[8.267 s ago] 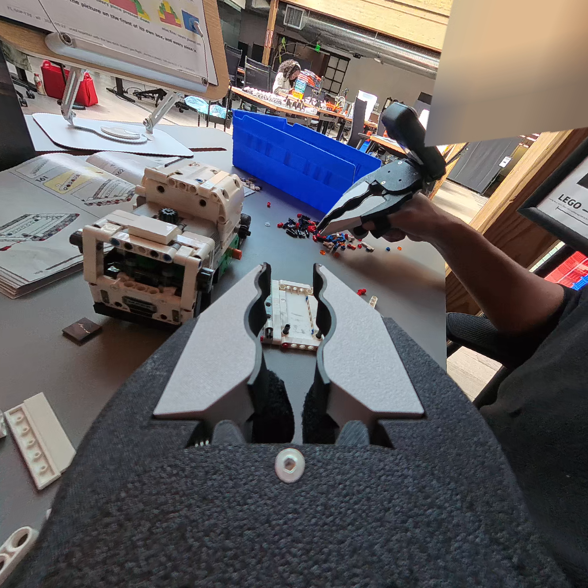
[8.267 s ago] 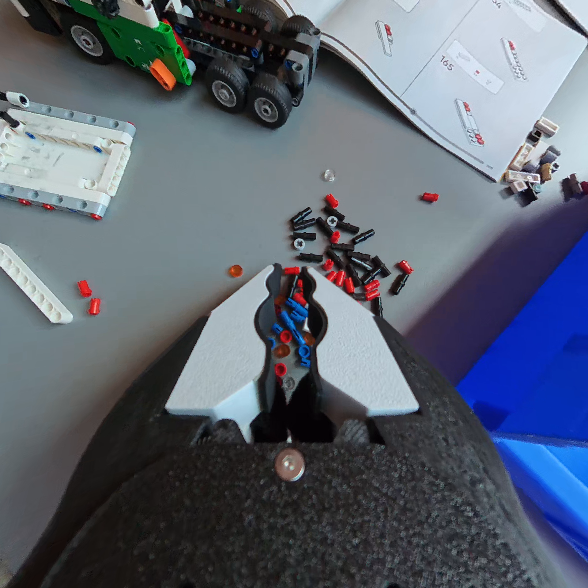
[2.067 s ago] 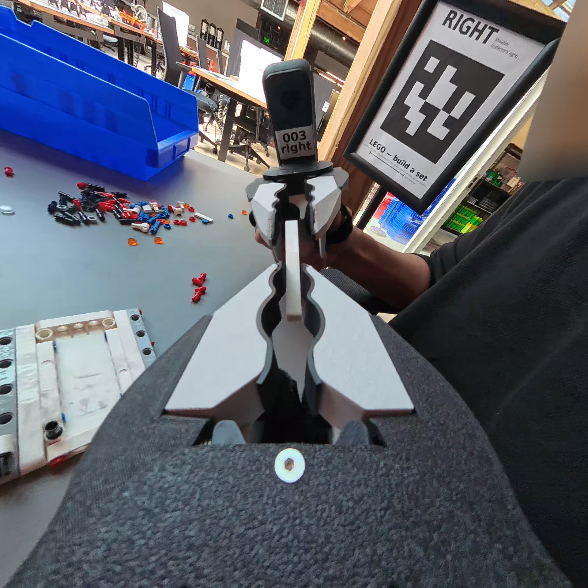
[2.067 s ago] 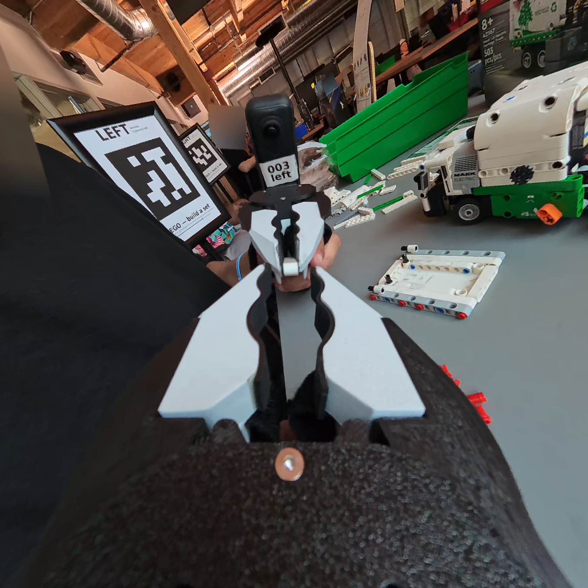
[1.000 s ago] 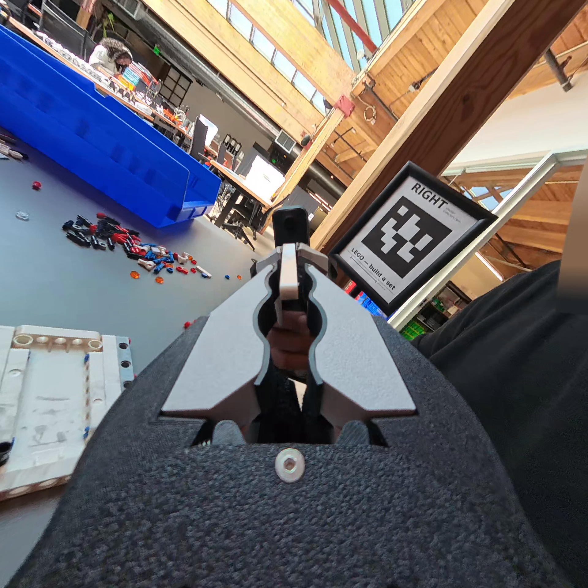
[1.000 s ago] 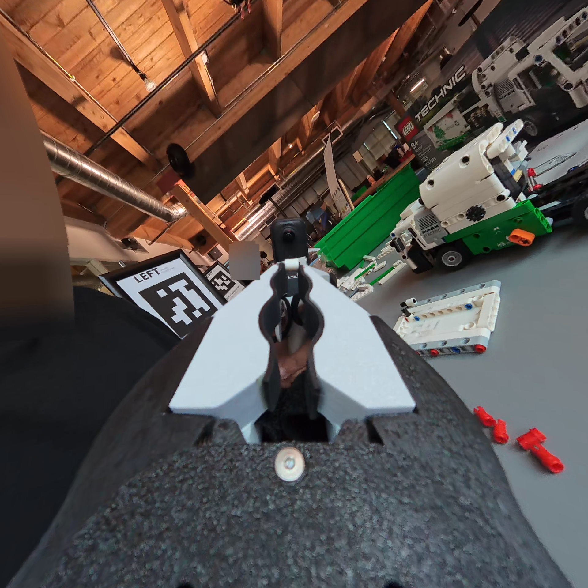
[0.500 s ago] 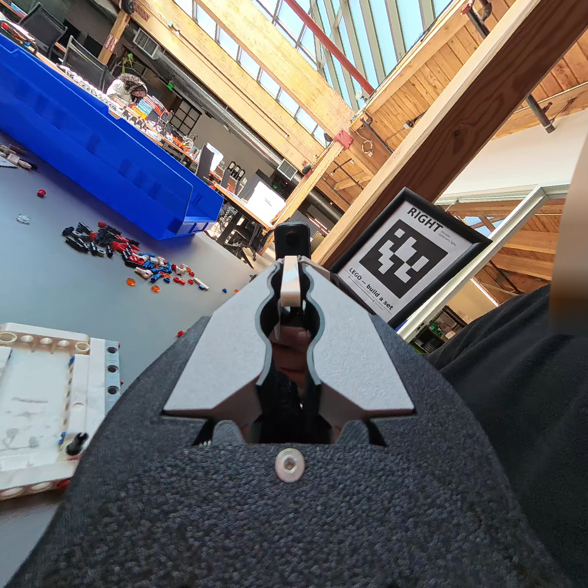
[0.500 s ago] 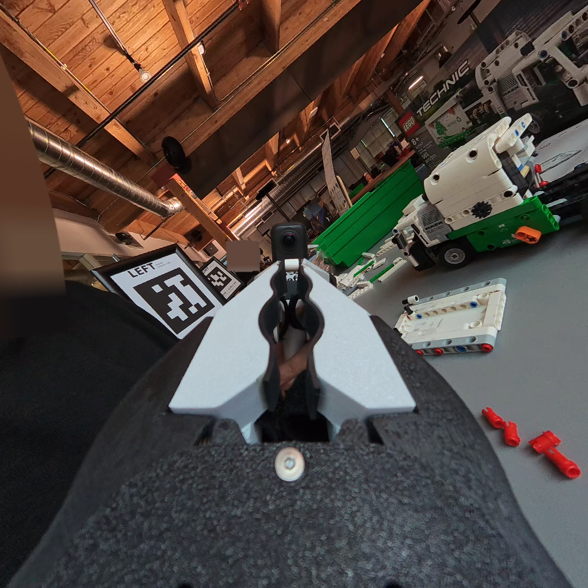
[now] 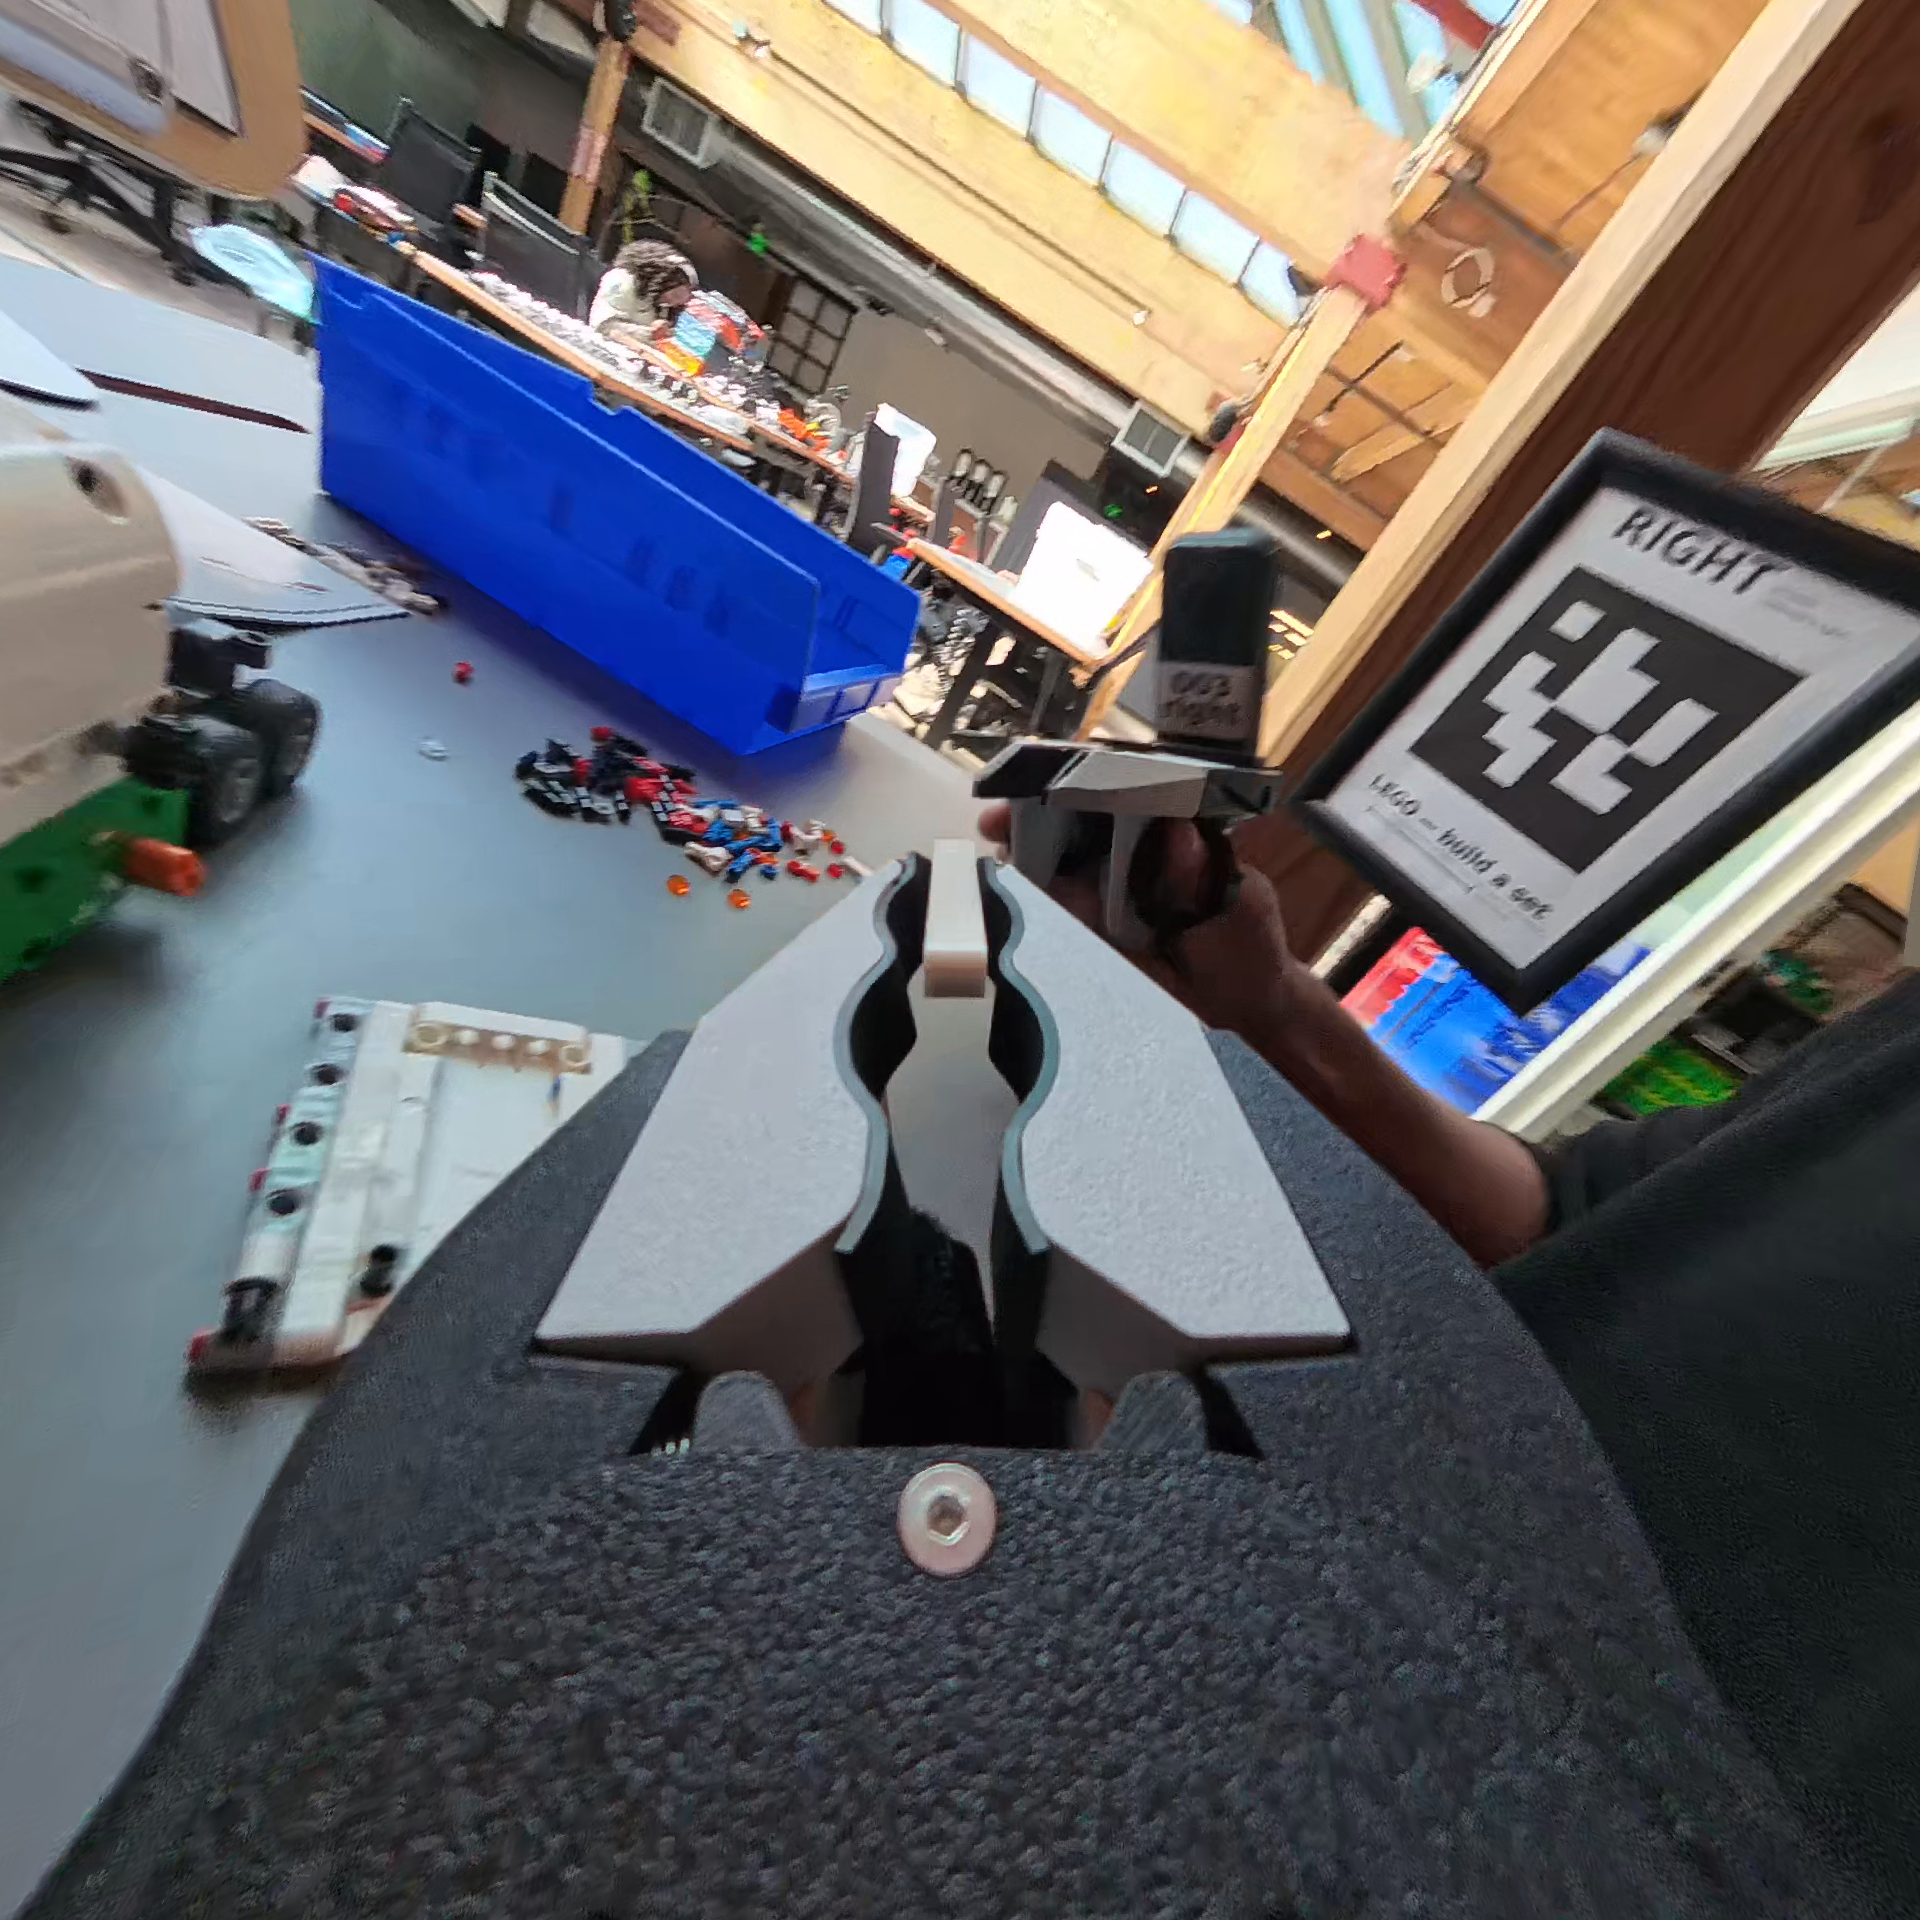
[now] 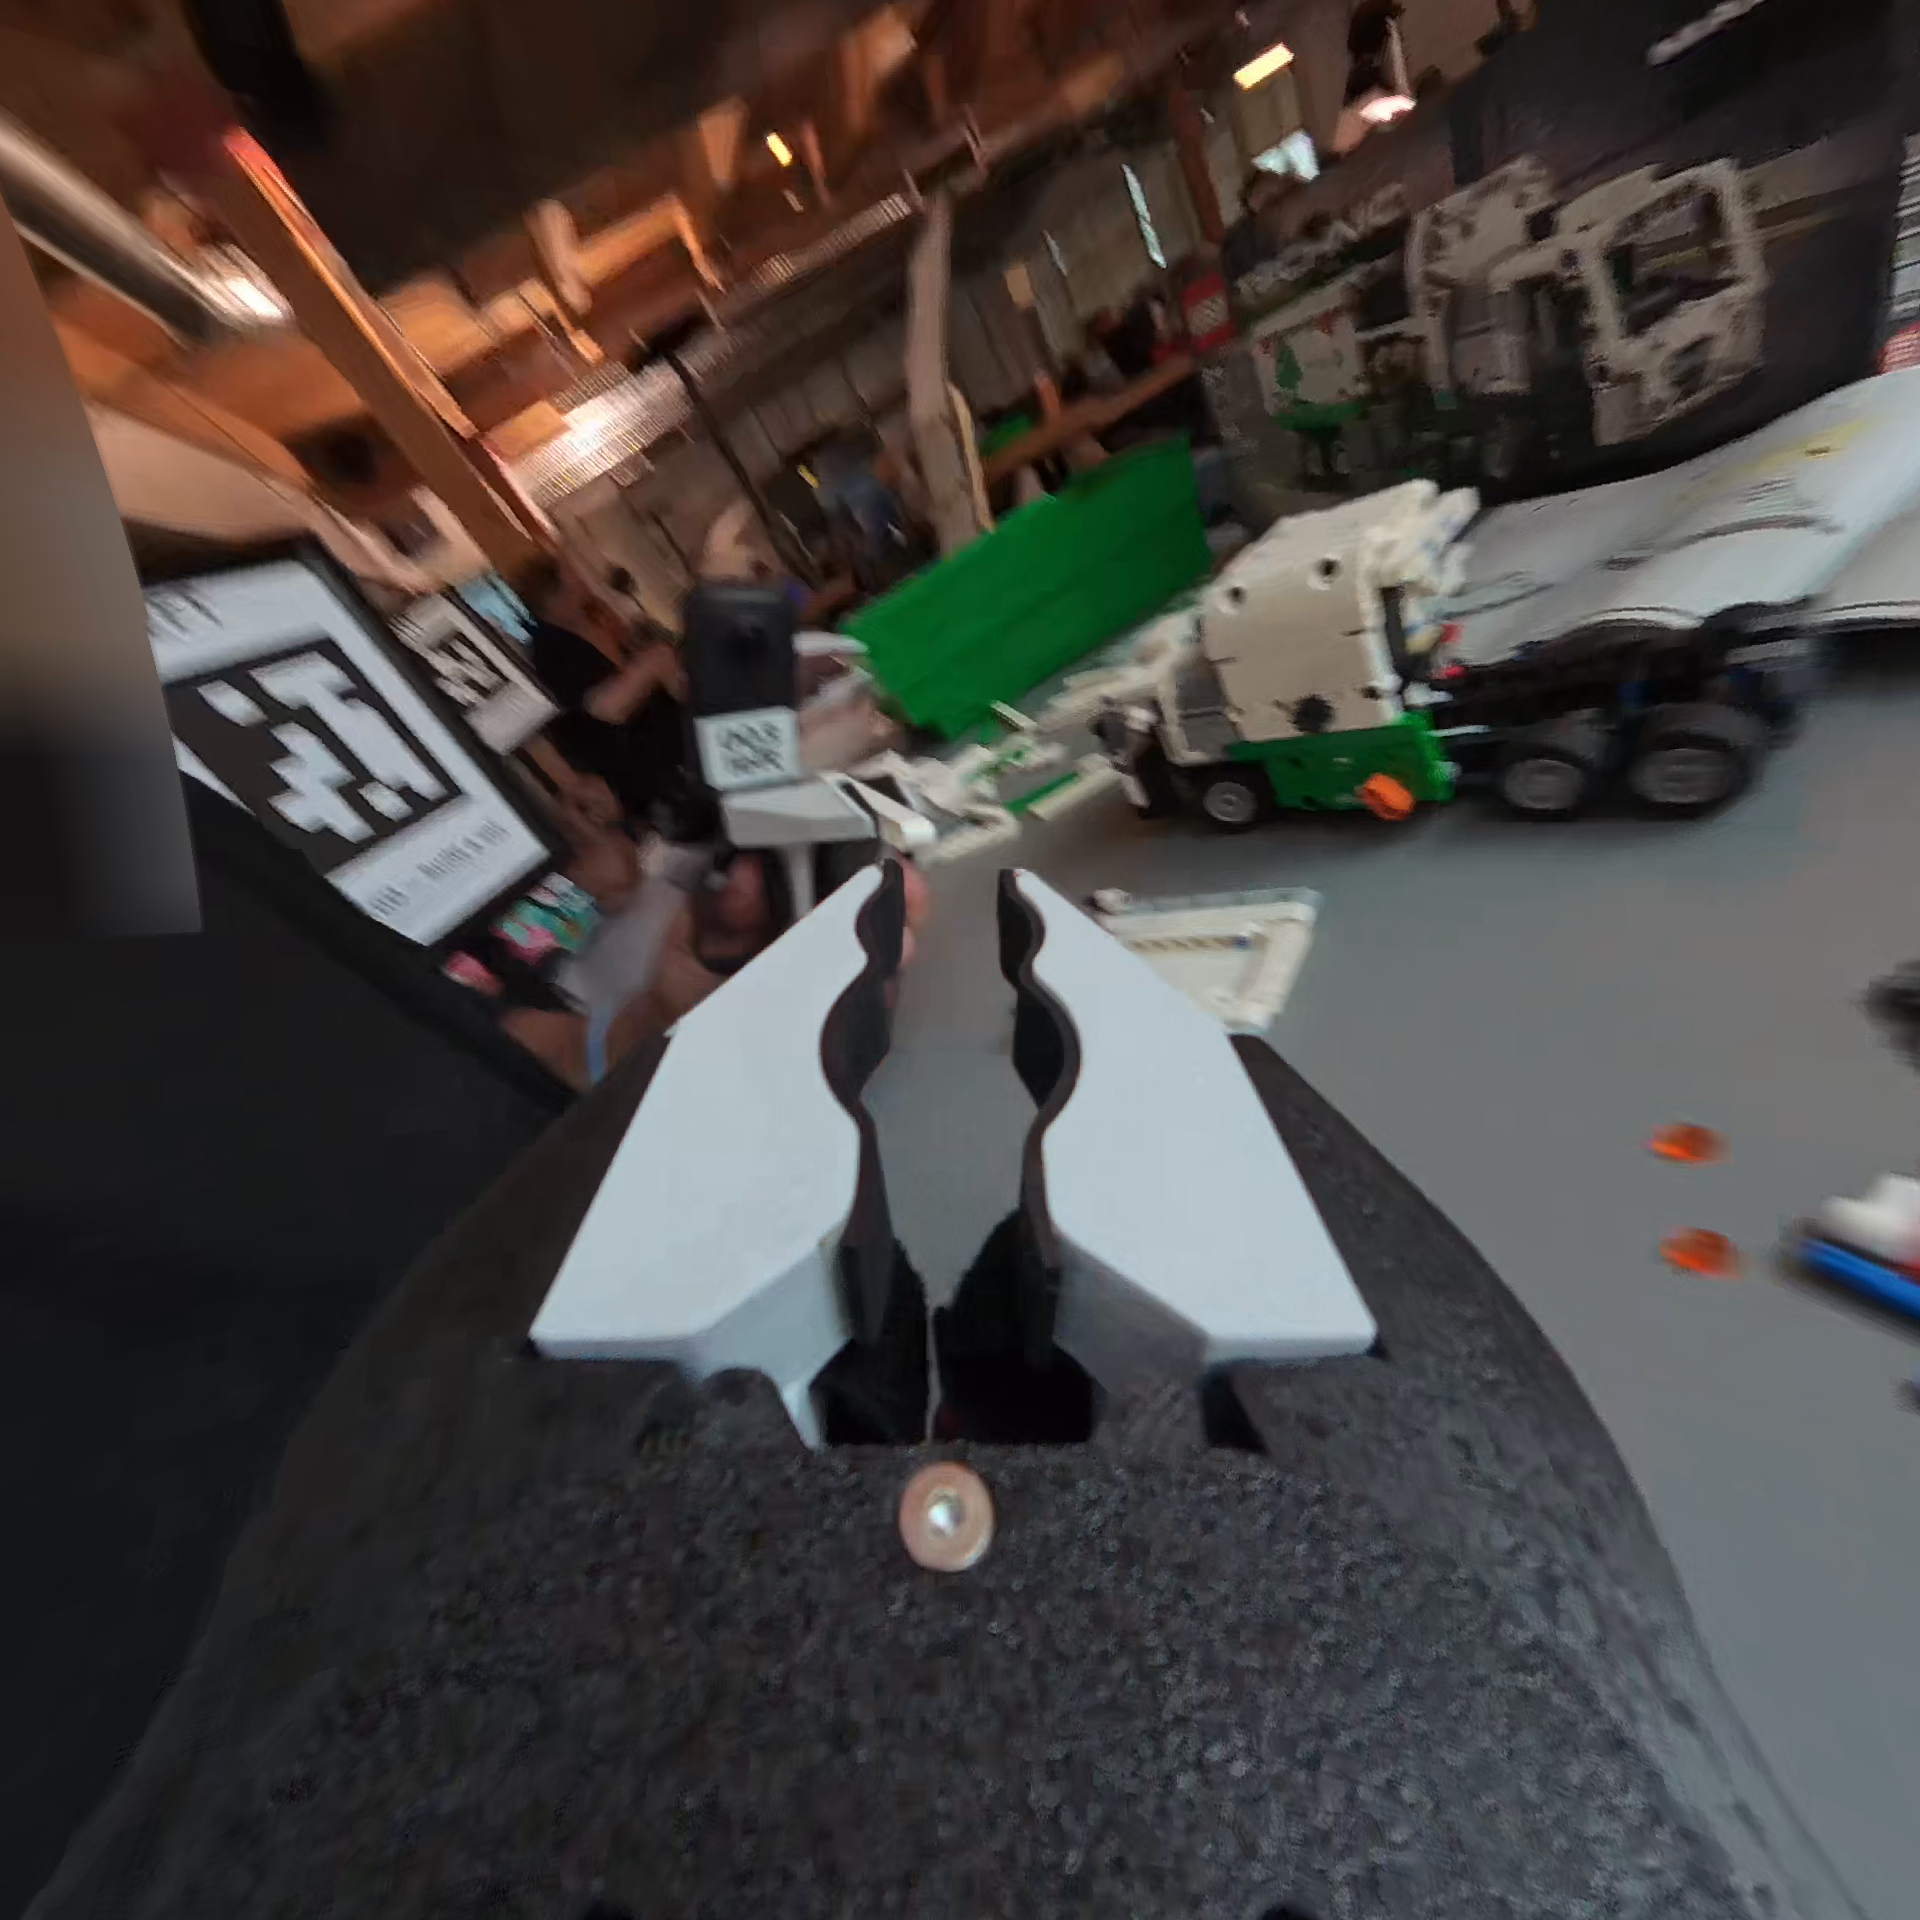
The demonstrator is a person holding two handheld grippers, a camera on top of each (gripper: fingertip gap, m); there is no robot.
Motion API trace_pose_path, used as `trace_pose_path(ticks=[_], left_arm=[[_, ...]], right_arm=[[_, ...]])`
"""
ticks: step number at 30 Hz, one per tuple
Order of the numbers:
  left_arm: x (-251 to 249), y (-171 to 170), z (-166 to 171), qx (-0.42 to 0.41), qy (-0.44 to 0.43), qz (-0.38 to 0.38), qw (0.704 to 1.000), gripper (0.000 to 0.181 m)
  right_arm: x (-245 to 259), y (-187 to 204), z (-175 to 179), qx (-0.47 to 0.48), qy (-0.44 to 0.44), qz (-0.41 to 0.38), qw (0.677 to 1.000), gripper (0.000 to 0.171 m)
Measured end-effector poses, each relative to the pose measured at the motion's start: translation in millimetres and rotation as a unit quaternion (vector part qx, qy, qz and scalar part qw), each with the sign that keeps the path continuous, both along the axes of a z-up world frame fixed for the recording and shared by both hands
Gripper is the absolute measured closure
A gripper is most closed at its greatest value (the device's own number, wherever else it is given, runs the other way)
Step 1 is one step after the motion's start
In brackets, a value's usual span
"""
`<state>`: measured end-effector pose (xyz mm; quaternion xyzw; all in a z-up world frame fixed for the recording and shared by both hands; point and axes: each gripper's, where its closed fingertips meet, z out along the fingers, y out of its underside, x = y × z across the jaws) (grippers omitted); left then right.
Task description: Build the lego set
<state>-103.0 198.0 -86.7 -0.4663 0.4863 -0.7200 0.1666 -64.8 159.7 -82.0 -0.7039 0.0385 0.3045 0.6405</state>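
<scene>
My left gripper is shut on a short white lego beam that stands upright between its tips. My right gripper is open and empty, with the grey table showing through the gap. In the left wrist view the right gripper is held in a hand just beyond and to the right of the beam, apart from it. In the right wrist view the left gripper shows to the left with the white beam at its tip. A flat white panel assembly lies on the table; it also shows in the right wrist view.
A white and green lego truck stands behind the panel, with a green bin and an open booklet beyond. A blue bin and a pile of small pieces sit on the far side. Orange studs lie at the right. There is about 6 centimeters between the tips of the two grippers.
The two grippers faced each other tip to tip around the white beam. Now the right gripper has opened and drawn away; the left keeps the beam. Both views have swung toward the table.
</scene>
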Motion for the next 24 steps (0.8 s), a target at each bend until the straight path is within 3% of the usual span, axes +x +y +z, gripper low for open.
trace_pose_path(ticks=[3,5,17,24], left_arm=[[-5,15,-6,0.041,0.012,0.041,0.998,0.175],[-8,20,-6,0.042,0.011,0.054,0.998,0.175],[-13,11,-3,0.063,-0.010,0.046,0.997,0.175],[-13,9,-3,0.054,-0.008,0.037,0.998,0.175]], right_arm=[[28,-16,-43,-0.116,-0.219,-0.053,0.967,0.155],[26,-20,-72,-0.173,-0.283,-0.039,0.943,0.154],[35,-15,-105,-0.248,-0.315,-0.059,0.914,0.159],[34,-16,-113,-0.248,-0.345,0.010,0.905,0.159]])
